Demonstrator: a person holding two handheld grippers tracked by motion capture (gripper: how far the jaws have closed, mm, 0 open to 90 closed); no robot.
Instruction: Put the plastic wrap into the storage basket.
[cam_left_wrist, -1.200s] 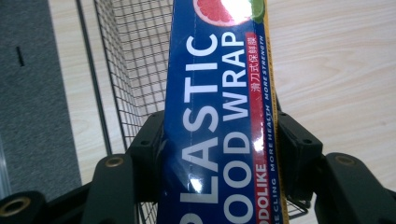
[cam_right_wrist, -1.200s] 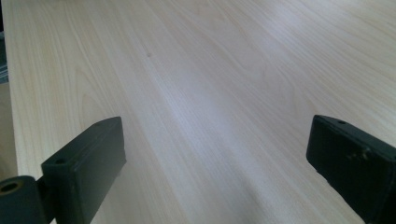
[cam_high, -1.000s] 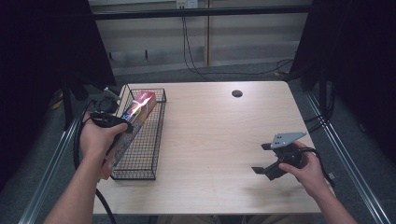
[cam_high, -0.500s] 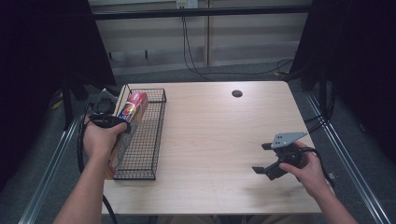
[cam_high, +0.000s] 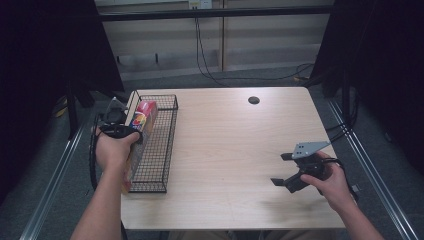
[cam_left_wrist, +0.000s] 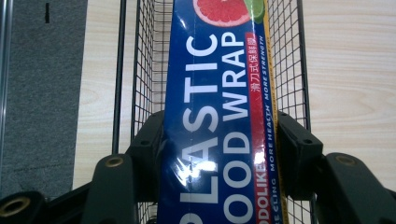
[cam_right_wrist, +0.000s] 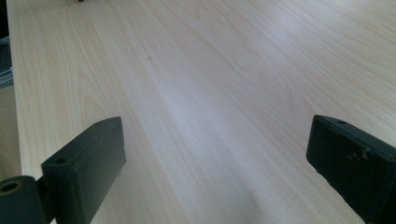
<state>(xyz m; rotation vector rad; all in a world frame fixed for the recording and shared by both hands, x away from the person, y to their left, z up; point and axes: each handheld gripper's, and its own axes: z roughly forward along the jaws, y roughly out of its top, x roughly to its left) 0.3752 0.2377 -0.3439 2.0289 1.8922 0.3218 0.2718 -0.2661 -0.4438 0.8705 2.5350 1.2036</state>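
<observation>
Left gripper: the black two-jaw left gripper (cam_left_wrist: 219, 163) is clamped on the long blue plastic-wrap box (cam_left_wrist: 219, 112), one jaw pressed to each long side – seen plainly in the left gripper view.
Box: a long, narrow blue carton with white lettering, a red stripe and a grapefruit picture at its far end; in the high view the plastic-wrap box (cam_high: 143, 119) points away from the person, above the black wire basket (cam_high: 161, 150) at the basket's left side.
Basket: a long rectangular black wire basket standing on the left part of the pale wooden counter (cam_high: 230, 145), its long axis running near to far.
Left hand: the left hand (cam_high: 114, 149) grips the tool at the counter's left edge, just beside the basket.
Right gripper: the black right gripper (cam_high: 285, 170) hovers over the near right of the counter – its jaws stand wide apart with bare wood between them.
Far side: a small dark round hole (cam_high: 253, 100) sits in the counter, well apart from both grippers.
</observation>
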